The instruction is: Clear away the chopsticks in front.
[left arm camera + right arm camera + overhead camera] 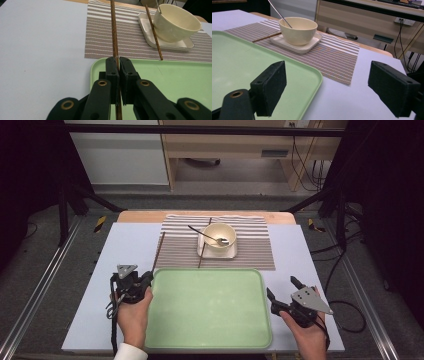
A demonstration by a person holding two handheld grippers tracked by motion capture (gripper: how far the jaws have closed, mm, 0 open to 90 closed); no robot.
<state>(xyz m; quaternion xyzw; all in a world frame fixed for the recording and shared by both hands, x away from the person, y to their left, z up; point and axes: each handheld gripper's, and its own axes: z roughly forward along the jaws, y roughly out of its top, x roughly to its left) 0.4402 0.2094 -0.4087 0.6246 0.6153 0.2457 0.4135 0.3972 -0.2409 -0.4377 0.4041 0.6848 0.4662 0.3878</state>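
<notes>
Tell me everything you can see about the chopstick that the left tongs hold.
The chopstick is a thin, straight, dark brown stick that looks like wood. The left tongs are shut on its near part, just over the corner of the green tray. From there it runs forward across the striped placemat. The pictures do not settle whether its far end rests on the mat.
</notes>
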